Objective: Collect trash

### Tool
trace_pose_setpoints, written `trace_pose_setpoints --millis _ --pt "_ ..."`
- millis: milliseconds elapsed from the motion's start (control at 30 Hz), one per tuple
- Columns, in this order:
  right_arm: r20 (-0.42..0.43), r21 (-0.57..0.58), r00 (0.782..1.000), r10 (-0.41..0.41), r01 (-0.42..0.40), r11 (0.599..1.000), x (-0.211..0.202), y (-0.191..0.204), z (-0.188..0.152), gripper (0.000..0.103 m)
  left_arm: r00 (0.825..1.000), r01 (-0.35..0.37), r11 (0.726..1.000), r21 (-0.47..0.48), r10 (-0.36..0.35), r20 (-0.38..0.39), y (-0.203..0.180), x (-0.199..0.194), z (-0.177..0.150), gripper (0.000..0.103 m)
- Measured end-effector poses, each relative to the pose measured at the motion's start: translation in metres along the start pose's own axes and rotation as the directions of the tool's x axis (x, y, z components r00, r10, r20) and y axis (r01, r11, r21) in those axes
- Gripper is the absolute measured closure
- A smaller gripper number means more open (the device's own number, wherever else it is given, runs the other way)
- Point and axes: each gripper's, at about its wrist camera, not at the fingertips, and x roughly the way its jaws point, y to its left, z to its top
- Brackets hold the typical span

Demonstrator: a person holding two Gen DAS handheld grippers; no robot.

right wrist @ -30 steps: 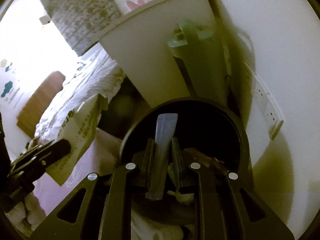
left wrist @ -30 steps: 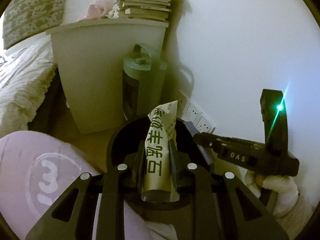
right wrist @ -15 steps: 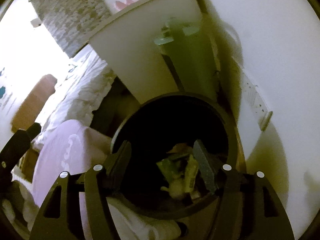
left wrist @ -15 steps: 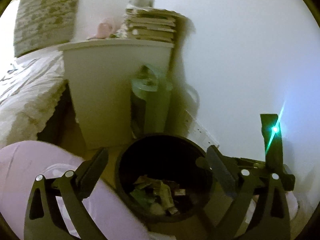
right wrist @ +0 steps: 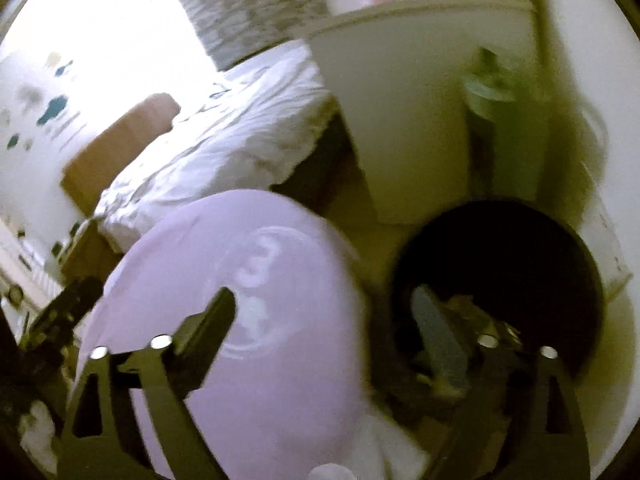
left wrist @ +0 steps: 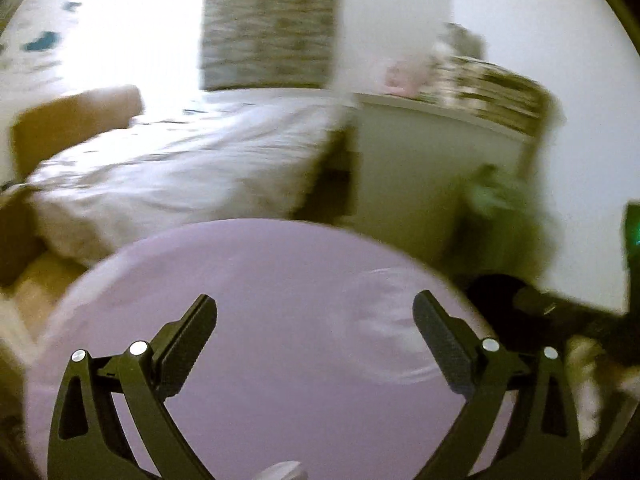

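white "3" on lilac cushion (right wrist: 256, 320)

Lilac cushion (right wrist: 248, 320) showing a white ringed 3; bin (right wrist: 520, 248) reading black; bedding (left wrist: 180, 160) looking white; curtain (left wrist: 268, 24) showing grey speckling; canister (right wrist: 504, 140) appearing pale green

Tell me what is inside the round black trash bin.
In the right wrist view the round black trash bin holds a blurred heap of crumpled wrappers at the bottom. The open right gripper has one finger covering part of the heap; single items cannot be told apart.
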Motion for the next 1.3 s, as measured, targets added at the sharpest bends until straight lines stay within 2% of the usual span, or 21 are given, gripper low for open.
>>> trace_pose_setpoints --millis 67,133,167,267,433,667,933,1300 --pt "0.044 -0.065 0.999 0.009 -0.006 0.998 0.005 0.036 -0.003 0.007 0.997 -0.074 0.997 -0.029 0.075 0.010 0.028 -0.008 -0.012 0.005" --pt "0.110 -0.141 0.994 0.012 0.004 0.990 0.008 0.073 -0.010 0.005 0.986 -0.164 0.985 -0.060 0.165 0.008 0.051 -0.016 -0.023 0.005" --pt "0.131 -0.164 0.991 0.015 0.006 0.987 0.010 0.085 -0.013 0.005 0.975 -0.219 0.973 -0.074 0.220 0.007 0.062 -0.021 -0.028 0.005" --pt "0.219 -0.227 0.975 0.026 0.025 0.974 0.016 0.122 -0.028 0.005 0.958 -0.281 0.953 -0.112 0.285 0.016 0.080 -0.034 -0.039 0.005" --pt "0.351 -0.302 0.934 0.065 0.047 0.952 0.023 0.161 -0.052 0.005 0.950 -0.295 0.943 -0.155 0.306 0.055 0.096 -0.047 -0.042 0.005" --pt "0.428 -0.311 0.901 0.068 0.076 0.947 0.016 0.168 -0.058 0.005 0.958 -0.266 0.942 -0.203 0.282 0.052 0.111 -0.048 -0.051 0.005" --pt "0.437 -0.287 0.898 0.056 0.080 0.955 0.013 0.159 -0.058 0.005 0.965 -0.245 0.948 -0.202 0.259 0.046 0.113 -0.042 -0.054 0.005" --pt "0.437 -0.268 0.898 0.054 0.073 0.961 0.013 0.146 -0.060 0.005 0.965 -0.252 0.948 -0.192 0.262 0.025 0.115 -0.038 -0.056 0.005"
